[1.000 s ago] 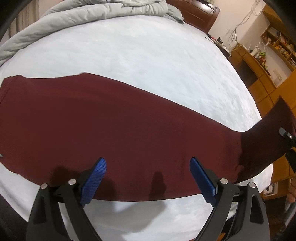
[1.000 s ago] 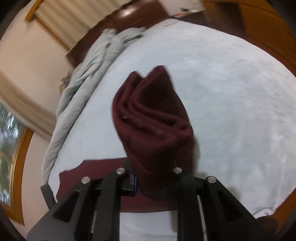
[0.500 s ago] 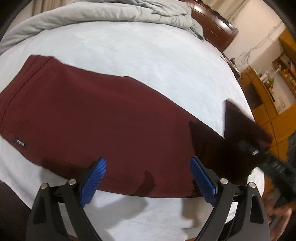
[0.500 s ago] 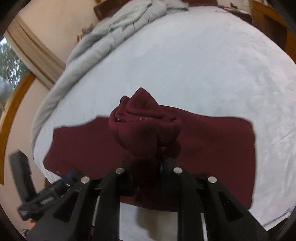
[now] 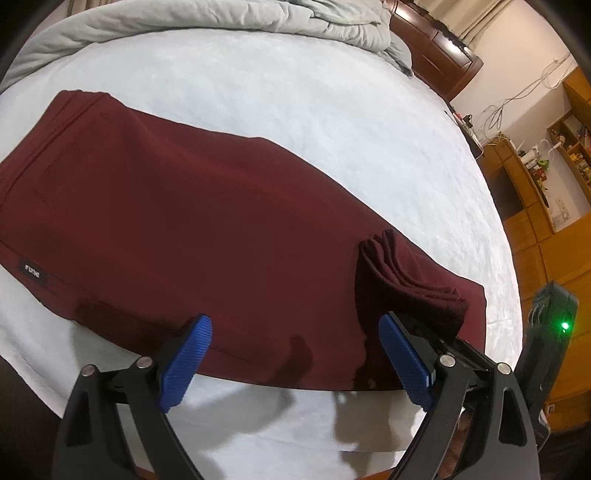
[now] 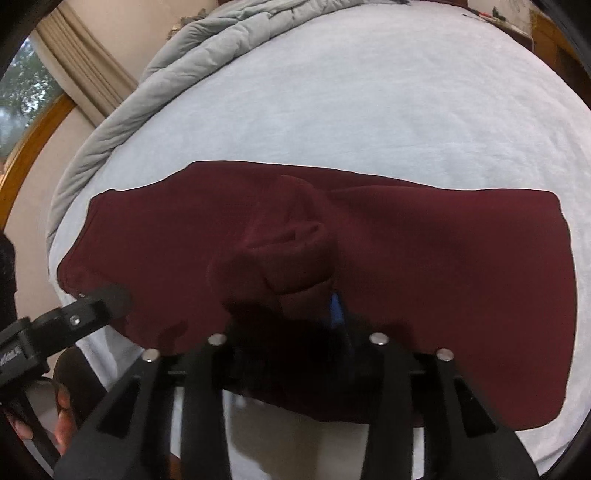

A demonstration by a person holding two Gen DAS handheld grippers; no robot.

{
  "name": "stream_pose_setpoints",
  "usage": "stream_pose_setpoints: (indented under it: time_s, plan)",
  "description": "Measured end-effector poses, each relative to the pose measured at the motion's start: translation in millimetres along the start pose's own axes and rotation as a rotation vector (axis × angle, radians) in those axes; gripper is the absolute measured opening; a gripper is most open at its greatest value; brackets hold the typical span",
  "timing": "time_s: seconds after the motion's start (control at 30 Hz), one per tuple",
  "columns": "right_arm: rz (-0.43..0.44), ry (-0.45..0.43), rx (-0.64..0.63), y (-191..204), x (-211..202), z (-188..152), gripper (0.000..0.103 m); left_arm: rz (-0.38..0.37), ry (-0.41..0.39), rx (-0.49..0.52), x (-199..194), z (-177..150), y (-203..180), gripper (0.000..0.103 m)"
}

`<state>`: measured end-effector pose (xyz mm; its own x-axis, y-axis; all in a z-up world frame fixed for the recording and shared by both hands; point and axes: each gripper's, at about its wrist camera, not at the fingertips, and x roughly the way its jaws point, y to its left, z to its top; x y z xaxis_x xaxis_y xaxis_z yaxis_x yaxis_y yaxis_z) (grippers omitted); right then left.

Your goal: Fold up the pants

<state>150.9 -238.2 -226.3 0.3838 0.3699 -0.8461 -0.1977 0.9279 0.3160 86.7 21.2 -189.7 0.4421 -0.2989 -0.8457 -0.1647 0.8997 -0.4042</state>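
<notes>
The maroon pants (image 5: 192, 229) lie flat across a pale blue bed (image 5: 295, 110), waistband at the left with a small black label (image 5: 32, 274). My left gripper (image 5: 295, 358) is open and empty, hovering over the pants' near edge. My right gripper (image 6: 295, 314) is shut on the bunched leg ends (image 6: 291, 251), held just above the flat part of the pants (image 6: 461, 266). That bunch (image 5: 406, 280) also shows in the left wrist view beside my right blue pad (image 5: 404, 363). The left gripper (image 6: 66, 325) shows at the right wrist view's left edge.
A grey duvet (image 5: 221, 14) is heaped along the bed's far side. A dark wooden headboard (image 5: 436, 44) and wooden shelves (image 5: 546, 166) stand beyond the bed. A curtain (image 6: 81, 70) and window hang left in the right wrist view.
My right gripper carried the leg ends leftward over the pants and lowered them toward the left gripper. The left gripper stayed open while its view shifted toward the waistband.
</notes>
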Motion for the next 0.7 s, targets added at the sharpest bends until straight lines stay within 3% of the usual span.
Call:
stream_pose_setpoints:
  time_s: [0.07,0.13,0.2,0.27,0.3,0.47,0.7]
  plan:
    - [0.089,0.007,-0.002,1.6,-3.7,-3.7,0.067,0.002,0.007,-0.003,3.0,3.3,-5.0,0.092]
    - [0.184,0.012,0.012,2.9,-10.3,-6.9,0.078,-0.004,0.012,-0.009,5.3,6.7,-7.0,0.092]
    - [0.312,0.025,0.030,-0.9,-22.6,-10.0,0.077,-0.018,0.025,-0.018,5.8,5.7,-8.1,0.092]
    - [0.427,0.018,0.070,-13.8,-40.6,-12.6,0.070,-0.034,0.040,-0.026,6.7,3.3,-9.0,0.092]
    - [0.444,0.003,0.090,-21.9,-49.1,-14.0,0.069,-0.044,0.050,-0.027,7.9,2.5,-11.3,0.092]
    - [0.366,-0.120,0.250,-92.0,-101.4,-23.3,0.070,-0.090,0.120,-0.030,26.8,-4.2,-30.4,0.092]
    - [0.268,-0.197,0.324,-144.9,-138.7,-45.7,0.070,-0.057,0.195,-0.028,69.2,-11.6,-57.8,0.092]
